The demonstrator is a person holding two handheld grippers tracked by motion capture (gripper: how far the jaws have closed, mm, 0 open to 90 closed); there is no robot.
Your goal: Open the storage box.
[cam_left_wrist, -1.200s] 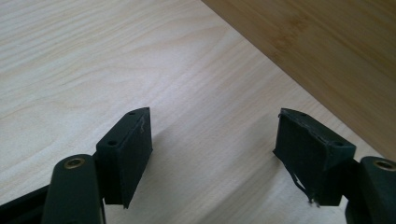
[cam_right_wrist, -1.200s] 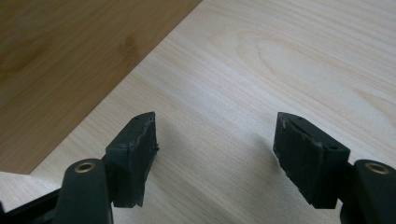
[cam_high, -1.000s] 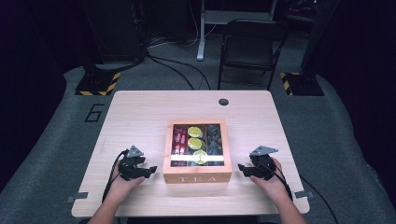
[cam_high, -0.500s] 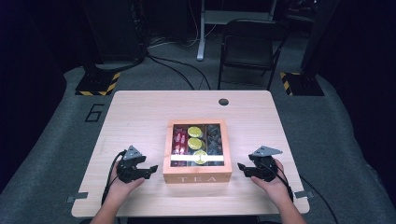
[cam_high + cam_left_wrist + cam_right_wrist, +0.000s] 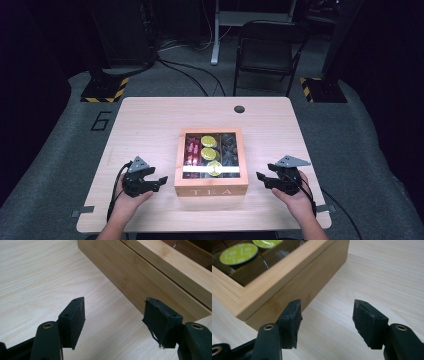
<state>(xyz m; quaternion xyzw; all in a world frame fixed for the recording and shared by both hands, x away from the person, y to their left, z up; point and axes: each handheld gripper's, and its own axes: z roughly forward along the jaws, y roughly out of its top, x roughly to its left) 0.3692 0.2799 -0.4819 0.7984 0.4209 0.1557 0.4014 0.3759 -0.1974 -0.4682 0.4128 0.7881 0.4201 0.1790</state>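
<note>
The wooden tea box [image 5: 211, 161] sits lid-down near the middle of the table's [image 5: 150, 125] front edge. The left gripper [image 5: 156, 182] and right gripper [image 5: 262, 179] flank it, each apart from its sides, jaws parted with nothing between them, having just been closing

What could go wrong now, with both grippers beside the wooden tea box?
1. Both the left gripper and the right gripper have jaws open with nothing between them; a one-sided push might slide the tea box across the table.
2. The lid's window is glossy; a jaw landing there may slip or scratch it.
</note>
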